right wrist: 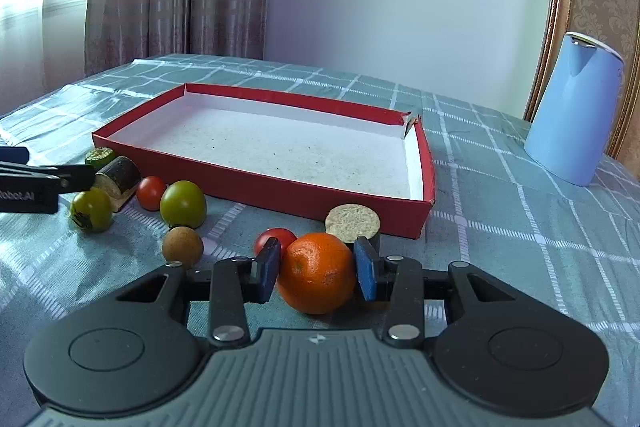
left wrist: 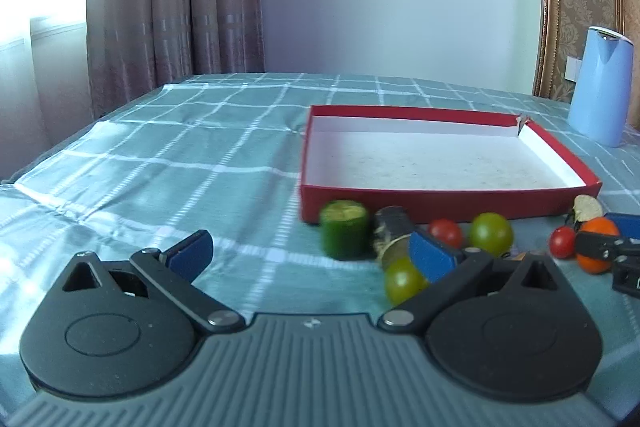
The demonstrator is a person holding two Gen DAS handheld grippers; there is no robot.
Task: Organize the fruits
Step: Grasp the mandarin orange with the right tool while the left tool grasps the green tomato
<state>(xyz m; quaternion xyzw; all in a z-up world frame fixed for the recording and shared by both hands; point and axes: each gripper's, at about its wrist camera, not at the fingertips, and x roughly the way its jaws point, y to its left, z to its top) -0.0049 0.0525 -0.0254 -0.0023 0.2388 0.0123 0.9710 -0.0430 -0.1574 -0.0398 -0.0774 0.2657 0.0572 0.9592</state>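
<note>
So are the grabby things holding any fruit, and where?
The right tool has the orange between its blue pads, squeezing its two sides around the middle. The left tool is wide open and holds nothing.

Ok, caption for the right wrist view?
Right gripper jaws closed on a round orange tangerine before the empty red cardboard tray.

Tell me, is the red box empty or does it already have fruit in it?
Empty. The red box shows only its bare white floor in both views; the orange and the other fruit sit on the tablecloth outside it.
</note>
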